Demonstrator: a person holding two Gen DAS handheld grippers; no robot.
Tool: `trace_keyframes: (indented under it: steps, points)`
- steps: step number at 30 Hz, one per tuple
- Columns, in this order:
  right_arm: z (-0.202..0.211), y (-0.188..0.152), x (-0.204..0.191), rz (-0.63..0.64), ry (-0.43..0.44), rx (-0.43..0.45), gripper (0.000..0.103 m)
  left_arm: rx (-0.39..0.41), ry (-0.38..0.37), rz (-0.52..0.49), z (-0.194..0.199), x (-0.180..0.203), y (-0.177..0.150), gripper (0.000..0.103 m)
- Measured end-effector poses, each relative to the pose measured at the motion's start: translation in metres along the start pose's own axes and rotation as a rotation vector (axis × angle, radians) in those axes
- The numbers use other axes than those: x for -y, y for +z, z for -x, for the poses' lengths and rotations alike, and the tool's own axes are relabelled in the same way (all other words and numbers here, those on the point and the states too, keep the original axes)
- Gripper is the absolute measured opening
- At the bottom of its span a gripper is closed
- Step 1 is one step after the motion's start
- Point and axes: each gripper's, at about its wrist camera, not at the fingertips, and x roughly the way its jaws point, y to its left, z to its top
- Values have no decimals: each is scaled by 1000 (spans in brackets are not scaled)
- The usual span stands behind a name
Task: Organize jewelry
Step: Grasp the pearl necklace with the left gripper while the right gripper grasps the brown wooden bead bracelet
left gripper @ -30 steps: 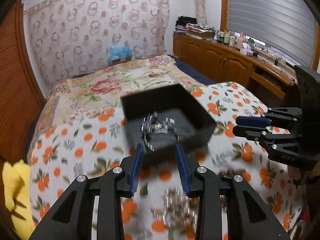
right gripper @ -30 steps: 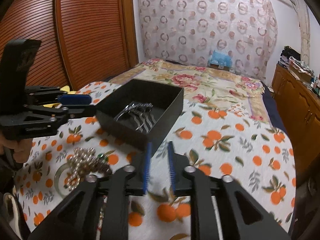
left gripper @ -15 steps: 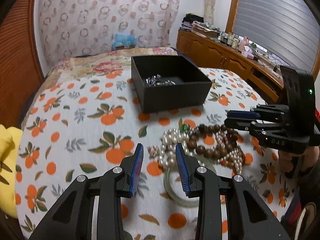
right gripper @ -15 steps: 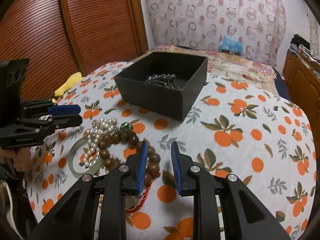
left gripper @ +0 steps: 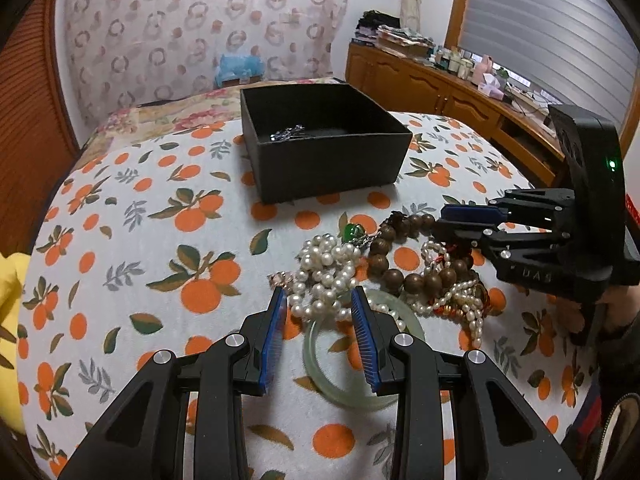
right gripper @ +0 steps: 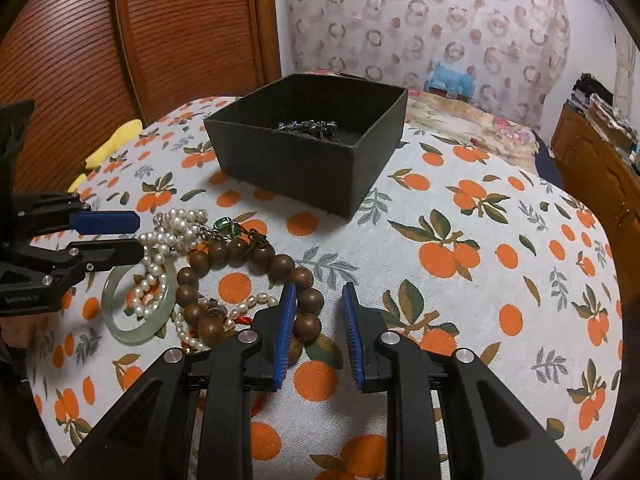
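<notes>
A black open box [left gripper: 332, 168] [right gripper: 288, 164] stands on the orange-print bedspread, with a silver chain [left gripper: 288, 134] [right gripper: 308, 125] inside. In front of it lies a tangled pile: a pearl necklace [left gripper: 324, 264] [right gripper: 176, 220], a brown wooden bead bracelet [left gripper: 388, 264] [right gripper: 280, 264], a green stone pendant [left gripper: 352, 232] [right gripper: 224, 224] and a pale jade bangle [left gripper: 320, 364] [right gripper: 136, 330]. My left gripper [left gripper: 318, 294] [right gripper: 139, 236] is open, low over the pearls and bangle, its tips on either side of the pearl strand. My right gripper [right gripper: 318, 288] [left gripper: 438, 224] is open at the wooden beads' right edge, gripping nothing.
A yellow cloth [left gripper: 8, 320] [right gripper: 116, 140] lies at the bed's left edge. Wooden cabinets [left gripper: 440, 96] with clutter on top run along the right wall. A slatted wardrobe door [right gripper: 160, 40] stands at the left. A hand [left gripper: 616, 308] holds the right gripper.
Both grippers have come down from beside the box to the jewelry pile in front of it. Their jaw gaps look the same as before.
</notes>
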Motion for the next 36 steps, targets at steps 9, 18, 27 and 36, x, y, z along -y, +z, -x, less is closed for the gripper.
trace_keyframes:
  steps: [9,18,27,36]
  points:
    - [-1,0,-2,10,-15,-1,25,-14,11,-16,-12,0,6,31]
    - [-2,0,-3,7,-13,0,25,-21,-24,-2,-12,-3,4,31]
    - [-2,0,-3,8,-13,0,25,-4,-42,9,-7,-1,-1,13]
    - [-2,0,-3,8,-14,0,25,116,-33,2,32,8,10,12]
